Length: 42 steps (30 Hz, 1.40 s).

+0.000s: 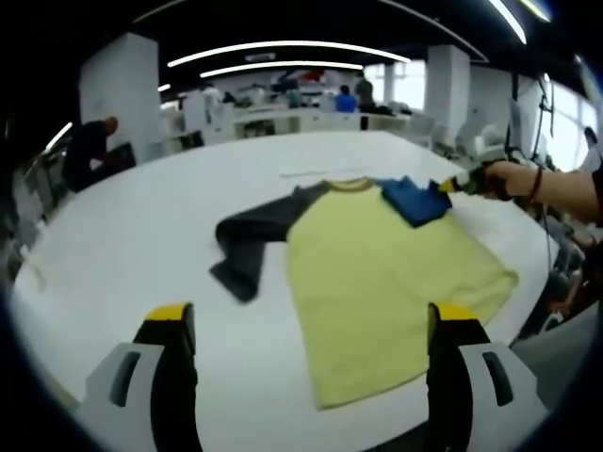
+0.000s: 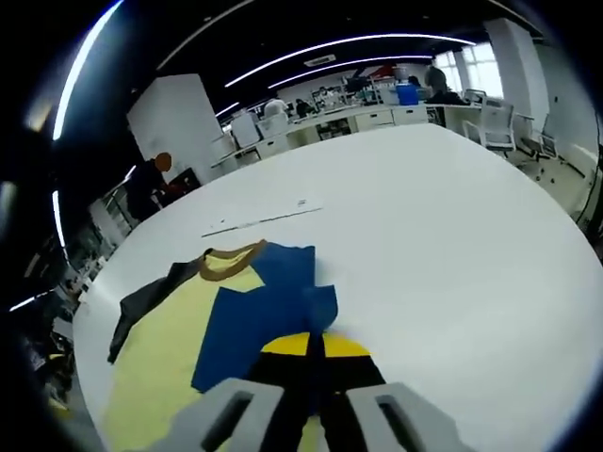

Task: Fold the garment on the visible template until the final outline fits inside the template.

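Right gripper [image 2: 311,363]: I've pinched the blue sleeve [image 2: 259,320], folded over at six o'clock.
Left gripper [image 1: 311,334]: mine hangs wide, empty.
Risk: the sleeve may slip, dragging the shirt [image 1: 377,282] askew.

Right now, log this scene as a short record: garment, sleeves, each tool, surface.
garment: yellow shirt lying flat on the white table, brown collar away from the left tool
grey sleeve: dark grey sleeve bent, spread out to the side of the body
blue sleeve: blue sleeve folded in over the yellow body
right tool: right tool shut on the blue sleeve's edge
left tool: left tool open, holding nothing, near the shirt's hem
template: cannot tell
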Tool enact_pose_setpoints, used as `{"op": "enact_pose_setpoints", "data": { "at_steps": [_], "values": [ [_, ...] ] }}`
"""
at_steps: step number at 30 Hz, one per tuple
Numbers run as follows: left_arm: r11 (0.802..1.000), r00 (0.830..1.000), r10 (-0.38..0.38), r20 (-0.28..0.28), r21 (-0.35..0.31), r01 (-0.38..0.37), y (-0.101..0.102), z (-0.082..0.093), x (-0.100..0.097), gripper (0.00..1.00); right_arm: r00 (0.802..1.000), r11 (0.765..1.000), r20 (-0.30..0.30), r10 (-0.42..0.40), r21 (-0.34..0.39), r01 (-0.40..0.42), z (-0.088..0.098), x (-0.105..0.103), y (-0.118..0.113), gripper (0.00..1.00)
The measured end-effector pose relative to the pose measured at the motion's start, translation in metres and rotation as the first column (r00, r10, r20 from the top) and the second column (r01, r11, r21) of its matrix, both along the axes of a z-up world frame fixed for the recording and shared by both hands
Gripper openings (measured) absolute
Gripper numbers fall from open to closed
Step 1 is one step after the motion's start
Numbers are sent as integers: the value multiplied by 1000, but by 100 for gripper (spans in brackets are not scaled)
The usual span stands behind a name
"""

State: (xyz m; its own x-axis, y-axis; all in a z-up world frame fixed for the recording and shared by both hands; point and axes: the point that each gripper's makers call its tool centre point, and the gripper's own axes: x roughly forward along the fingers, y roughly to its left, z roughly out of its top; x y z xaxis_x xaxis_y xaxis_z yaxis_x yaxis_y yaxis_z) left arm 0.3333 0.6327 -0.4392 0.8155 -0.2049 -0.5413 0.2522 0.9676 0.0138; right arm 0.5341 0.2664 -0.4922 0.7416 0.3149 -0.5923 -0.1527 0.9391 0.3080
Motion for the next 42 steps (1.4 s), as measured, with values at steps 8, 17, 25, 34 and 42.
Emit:
{"op": "enact_pose_setpoints", "data": {
  "at_steps": [8, 17, 25, 34, 42],
  "values": [
    [1000, 1000, -13, 7, 0, 13, -2, 2, 0, 99, 997, 998, 35, 62, 14, -63, 24, -1, 33, 0],
    [999, 999, -39, -6, 17, 39, -6, -2, -3, 99, 992, 990, 50, 114, 75, -118, 42, -5, 90, 0],
    [999, 999, -45, -10, 12, 45, -6, -3, -4, 99, 980, 975, 46, 192, 102, -195, 47, -13, 149, 0],
    [999, 999, -35, -19, 5, 35, -1, -7, -6, 99, 962, 958, 39, 271, 88, -273, 43, -22, 192, 0],
    [1000, 999, -25, -30, -1, 25, 3, -13, -9, 99, 944, 940, 48, 326, 89, -329, 45, -30, 222, 0]
  ]
}}
